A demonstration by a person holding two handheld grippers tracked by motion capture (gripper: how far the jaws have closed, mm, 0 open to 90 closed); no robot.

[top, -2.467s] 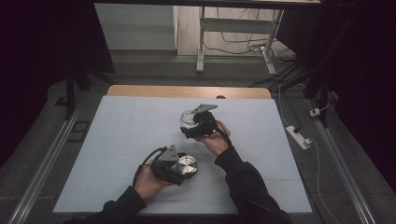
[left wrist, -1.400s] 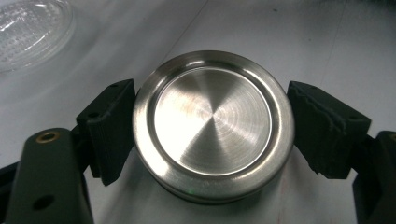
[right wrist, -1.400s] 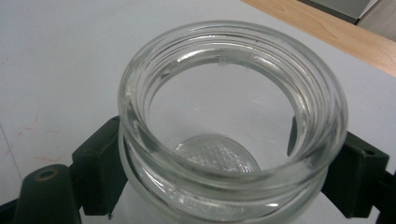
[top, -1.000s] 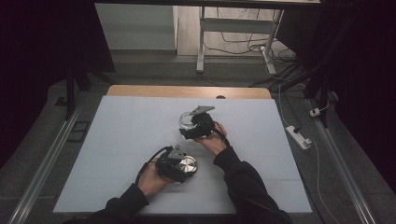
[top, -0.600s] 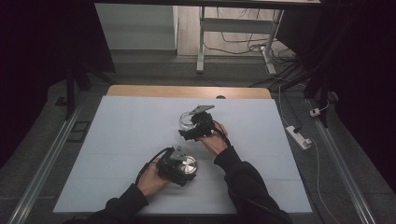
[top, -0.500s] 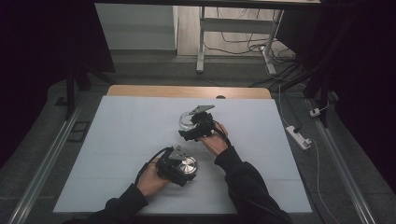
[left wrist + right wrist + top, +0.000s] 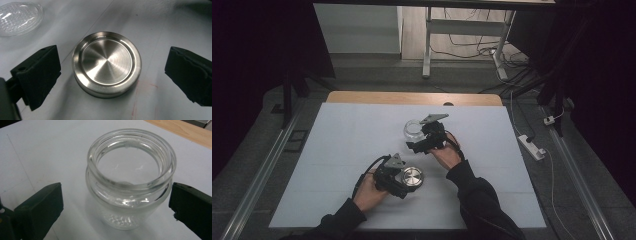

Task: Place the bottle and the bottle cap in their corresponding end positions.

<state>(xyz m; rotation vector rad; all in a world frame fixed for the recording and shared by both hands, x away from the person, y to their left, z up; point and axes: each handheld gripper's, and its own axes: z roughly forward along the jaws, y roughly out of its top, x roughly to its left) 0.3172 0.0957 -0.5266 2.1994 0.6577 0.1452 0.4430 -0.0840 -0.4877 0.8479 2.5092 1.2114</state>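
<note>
The left gripper (image 7: pixel 404 176) is held nearest the person, its jaws spread wide on either side of a round steel lid (image 7: pixel 107 63) with a gap on each side; nothing is gripped. The lid is seen lying flat on the white table (image 7: pixel 337 150), with a raised rim and a brushed, ringed face. Farther off, the right gripper (image 7: pixel 424 142) is likewise held wide open around an upright, empty clear glass jar (image 7: pixel 130 177), neither jaw touching it. A threaded neck and dimpled base are shown in the right gripper view; in the high view the jar (image 7: pixel 413 129) is partly hidden behind the gripper.
</note>
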